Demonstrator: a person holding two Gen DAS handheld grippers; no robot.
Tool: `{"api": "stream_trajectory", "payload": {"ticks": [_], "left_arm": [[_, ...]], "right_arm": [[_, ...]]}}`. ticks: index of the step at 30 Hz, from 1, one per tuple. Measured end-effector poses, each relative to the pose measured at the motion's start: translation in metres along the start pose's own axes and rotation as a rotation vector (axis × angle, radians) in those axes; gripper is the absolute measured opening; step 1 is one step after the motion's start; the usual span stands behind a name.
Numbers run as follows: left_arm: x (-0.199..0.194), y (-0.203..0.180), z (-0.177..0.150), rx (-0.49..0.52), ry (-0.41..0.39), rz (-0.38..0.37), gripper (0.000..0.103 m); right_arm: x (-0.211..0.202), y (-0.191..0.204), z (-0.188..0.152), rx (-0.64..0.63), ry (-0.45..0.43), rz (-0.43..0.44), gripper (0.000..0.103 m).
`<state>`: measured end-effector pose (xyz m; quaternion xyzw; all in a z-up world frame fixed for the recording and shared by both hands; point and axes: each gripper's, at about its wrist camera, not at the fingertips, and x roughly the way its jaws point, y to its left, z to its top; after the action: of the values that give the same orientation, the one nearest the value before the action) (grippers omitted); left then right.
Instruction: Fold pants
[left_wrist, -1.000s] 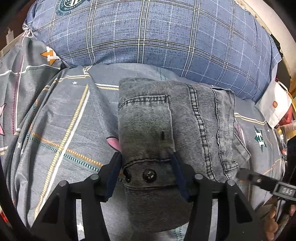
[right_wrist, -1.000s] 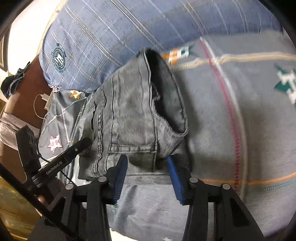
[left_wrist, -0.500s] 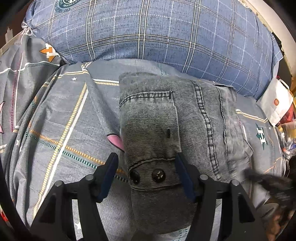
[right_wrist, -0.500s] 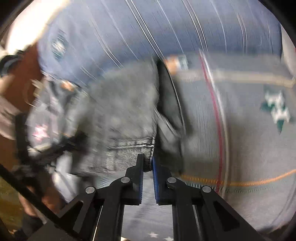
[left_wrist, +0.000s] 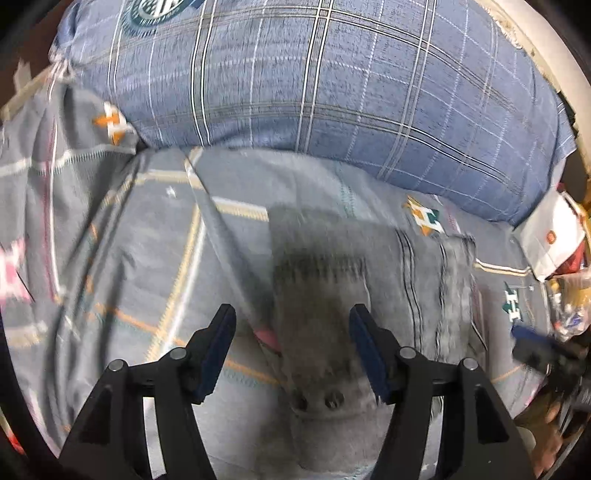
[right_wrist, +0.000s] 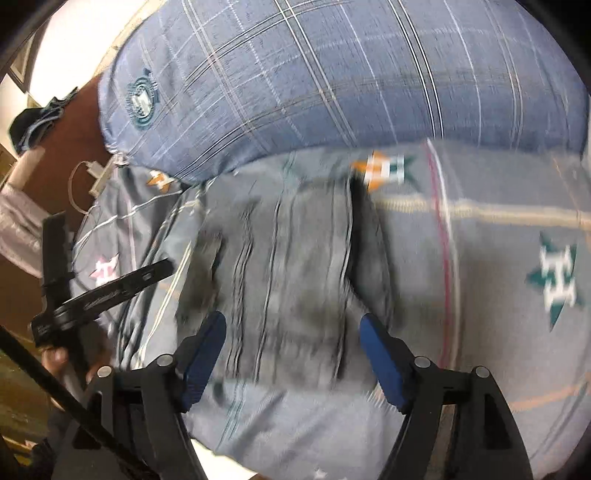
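Observation:
The grey denim pants (left_wrist: 354, 295) lie folded into a compact bundle on the grey patterned bedsheet (left_wrist: 147, 258). Their waistband with two dark buttons (left_wrist: 317, 400) points toward me in the left wrist view. My left gripper (left_wrist: 291, 345) is open above the near end of the bundle, holding nothing. In the right wrist view the pants (right_wrist: 288, 280) lie just beyond my right gripper (right_wrist: 291, 349), which is open and empty. The left gripper's arm (right_wrist: 110, 291) shows at the left of that view. Both views are motion-blurred.
A large blue plaid pillow (left_wrist: 314, 92) lies behind the pants. A white paper bag (left_wrist: 550, 240) and clutter sit at the right edge. A white charger cable (right_wrist: 88, 177) lies by the brown headboard (right_wrist: 62, 147) on the left.
My right gripper, shut half a second ago, has opened. Both grippers have drawn back and up from the pants, which now lie further away in both views. My left gripper stayed open.

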<state>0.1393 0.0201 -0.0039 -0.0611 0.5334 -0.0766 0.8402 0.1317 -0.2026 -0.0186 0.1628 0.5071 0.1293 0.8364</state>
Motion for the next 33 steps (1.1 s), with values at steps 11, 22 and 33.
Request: {"api": "stream_trajectory", "payload": {"ticks": [11, 22, 33], "left_arm": [[0.067, 0.04, 0.007, -0.21, 0.066, -0.182, 0.043], [0.08, 0.033, 0.006, -0.162, 0.029, -0.185, 0.029], [0.053, 0.002, 0.033, 0.013, -0.196, -0.119, 0.03]], "right_arm": [[0.059, -0.081, 0.032, 0.177, -0.014, 0.078, 0.08], [0.085, -0.071, 0.029, 0.128, 0.016, 0.064, 0.019], [0.041, -0.073, 0.032, 0.155, -0.115, 0.053, 0.02]]}}
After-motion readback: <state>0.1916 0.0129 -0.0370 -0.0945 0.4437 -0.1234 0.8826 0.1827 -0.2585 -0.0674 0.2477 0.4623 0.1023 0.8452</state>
